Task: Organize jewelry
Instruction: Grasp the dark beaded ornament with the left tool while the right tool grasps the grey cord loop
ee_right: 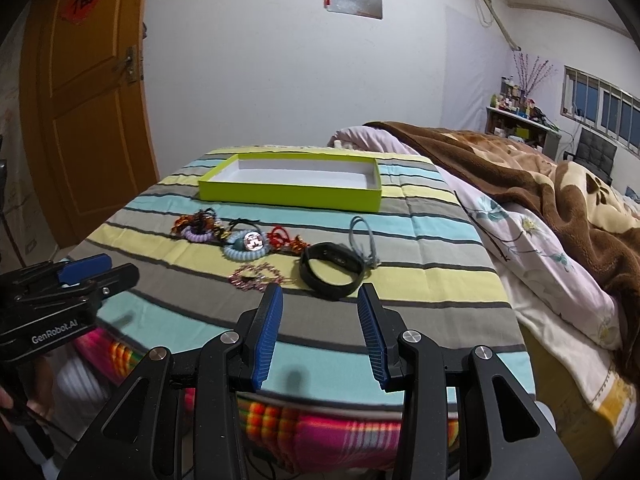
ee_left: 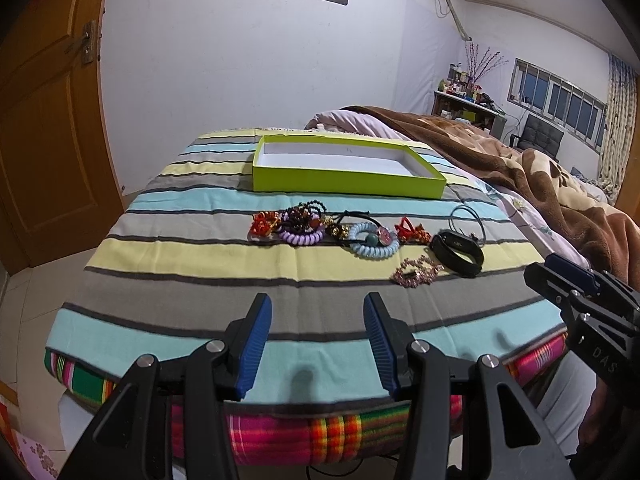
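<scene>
A lime green tray (ee_left: 344,181) (ee_right: 288,193) with a white, empty floor lies at the far side of a striped cloth. In front of it lies a row of jewelry: red and beaded bracelets (ee_left: 288,220), a purple coil band (ee_left: 301,236) (ee_right: 197,235), a light blue coil band (ee_left: 374,246) (ee_right: 242,251), a pink bead bracelet (ee_left: 416,272) (ee_right: 256,274), a black wristband (ee_left: 458,253) (ee_right: 332,270) and a grey cord loop (ee_right: 362,238). My left gripper (ee_left: 318,304) is open and empty near the cloth's front edge. My right gripper (ee_right: 320,294) is open and empty just short of the black wristband.
The striped cloth (ee_left: 192,256) covers a raised surface at the foot of a bed with a brown blanket (ee_right: 520,168). A wooden door (ee_left: 44,140) is at the left. A shelf with bottles (ee_right: 516,108) and a window stand at the far right.
</scene>
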`<state>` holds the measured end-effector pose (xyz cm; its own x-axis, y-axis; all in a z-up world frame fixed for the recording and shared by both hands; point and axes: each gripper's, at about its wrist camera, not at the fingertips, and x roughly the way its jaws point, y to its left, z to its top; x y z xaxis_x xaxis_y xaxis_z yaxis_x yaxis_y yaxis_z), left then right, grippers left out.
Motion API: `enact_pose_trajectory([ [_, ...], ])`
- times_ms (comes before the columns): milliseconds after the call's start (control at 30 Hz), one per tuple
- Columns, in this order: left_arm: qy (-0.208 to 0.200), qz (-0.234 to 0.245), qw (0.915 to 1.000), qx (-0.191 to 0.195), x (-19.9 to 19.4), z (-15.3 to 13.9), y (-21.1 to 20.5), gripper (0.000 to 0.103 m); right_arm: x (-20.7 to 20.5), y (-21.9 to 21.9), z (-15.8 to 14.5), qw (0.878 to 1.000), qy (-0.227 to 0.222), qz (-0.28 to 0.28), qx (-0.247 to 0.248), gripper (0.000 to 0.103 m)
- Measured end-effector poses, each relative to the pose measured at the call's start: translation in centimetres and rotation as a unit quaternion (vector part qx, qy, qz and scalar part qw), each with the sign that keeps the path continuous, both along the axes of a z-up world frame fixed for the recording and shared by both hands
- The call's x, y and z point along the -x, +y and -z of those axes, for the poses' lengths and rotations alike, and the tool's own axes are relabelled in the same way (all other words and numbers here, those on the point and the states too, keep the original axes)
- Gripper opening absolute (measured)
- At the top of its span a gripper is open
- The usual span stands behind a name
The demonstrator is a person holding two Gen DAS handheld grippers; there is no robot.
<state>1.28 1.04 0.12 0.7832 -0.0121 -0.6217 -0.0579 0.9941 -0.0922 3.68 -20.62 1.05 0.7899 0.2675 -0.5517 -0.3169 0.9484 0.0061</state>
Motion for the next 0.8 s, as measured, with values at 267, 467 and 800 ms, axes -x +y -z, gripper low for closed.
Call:
enact_pose_trajectory([
  [267,0.002,-0.014,0.9998,-0.01,-3.5,0.0,1.4,0.05,-3.8,-0.6,0.5,1.0,0.02,0.008,-0.001,0.04],
  [467,0.008,-0.026,0.9996,-0.005,-6.5,0.4,2.9,0.05,-7.0,-0.5,0.9,0.999,0.033,0.008,0.003,0.04],
  [800,0.022,0.015,0.9996,0.006,-10.7,1.0,2.4,0.05,-11.6,-0.5,2.0,0.998,0.069,0.012,-0.001,0.04],
])
